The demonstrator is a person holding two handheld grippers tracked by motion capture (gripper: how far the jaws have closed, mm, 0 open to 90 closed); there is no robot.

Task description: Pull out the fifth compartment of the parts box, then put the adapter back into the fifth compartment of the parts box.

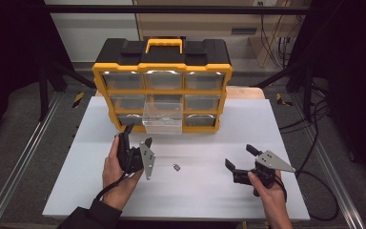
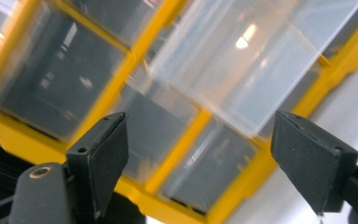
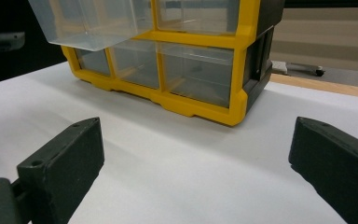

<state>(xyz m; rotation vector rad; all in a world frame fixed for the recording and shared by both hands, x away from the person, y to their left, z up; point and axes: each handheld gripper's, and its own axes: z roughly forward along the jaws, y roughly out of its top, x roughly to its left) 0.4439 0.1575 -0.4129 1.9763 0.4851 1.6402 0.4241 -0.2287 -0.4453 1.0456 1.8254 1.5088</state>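
Small part (image 1: pixel 176 167) lies on the worktop (image 1: pixel 195 191) between my grippers — nearer the left gripper (image 1: pixel 136 135), just lower right of it; both fingers released, empty.

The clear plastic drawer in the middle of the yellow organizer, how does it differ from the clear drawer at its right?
The pulled-out clear plastic middle drawer juts forward past the yellow organizer frame; the clear right drawer sits flush inside its slot. The middle drawer looks pale against the white table; the right drawer looks dark grey. Both are clear and of like shape.
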